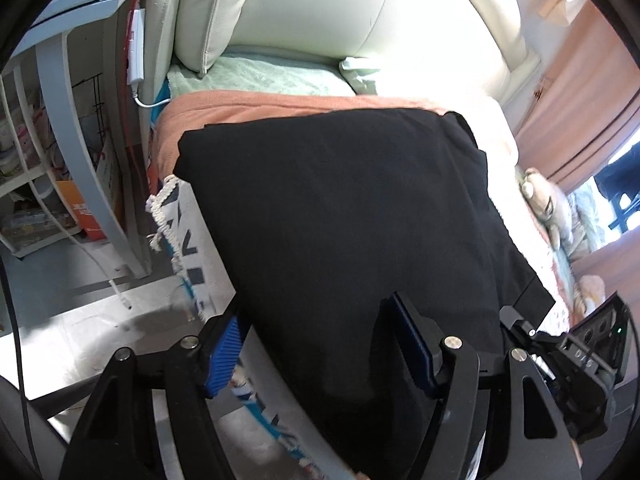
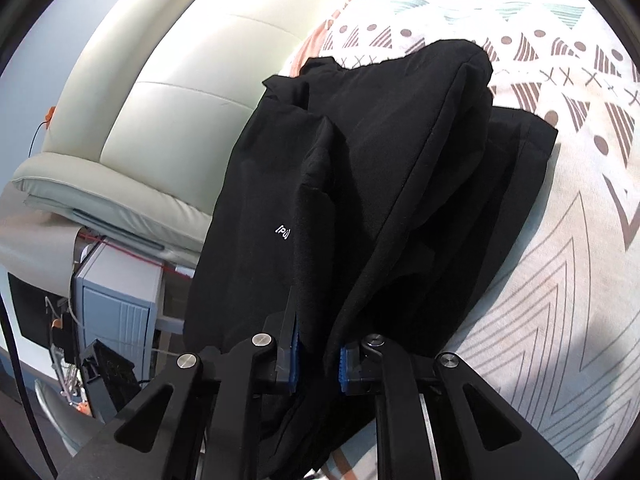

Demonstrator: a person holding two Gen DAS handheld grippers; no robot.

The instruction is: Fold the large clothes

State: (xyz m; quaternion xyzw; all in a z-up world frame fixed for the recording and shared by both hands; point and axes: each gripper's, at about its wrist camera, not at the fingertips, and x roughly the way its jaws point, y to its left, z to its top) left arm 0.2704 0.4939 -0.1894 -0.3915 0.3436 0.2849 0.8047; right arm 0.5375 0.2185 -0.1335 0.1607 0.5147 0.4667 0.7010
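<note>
A black garment point(image 1: 340, 216) lay folded on a bed point(image 2: 560, 240) covered by a patterned throw, its smooth upper panel reaching toward the cream headboard point(image 1: 360, 4) and its near end hanging over the bed's edge. The left gripper point(image 1: 320, 348) straddled that near end with its jaws held wide, one blue pad point(image 1: 224, 356) off the cloth's left edge beside the throw's fringe point(image 1: 164, 204), the other pad resting on top of the fabric; nothing was clamped between them. The right gripper point(image 2: 316, 360) had its jaws drawn nearly together on a bunched fold of the same garment, the cloth pinched between the two blue pads and rising away in thick ridges (a small white logo point(image 2: 283, 233) showed on the left panel). Seen from the right wrist, the garment's far corner spread flat over the throw's brown-and-white triangles. An orange blanket point(image 1: 240, 108) and a pale green pillow point(image 1: 260, 76) sat beyond the garment near the headboard, and a stuffed toy point(image 1: 544, 204) lay at the bed's right edge. A grey shelf unit point(image 1: 76, 132) stood on the floor to the left of the bed, with a white cable point(image 1: 96, 256) trailing down beside it.
</note>
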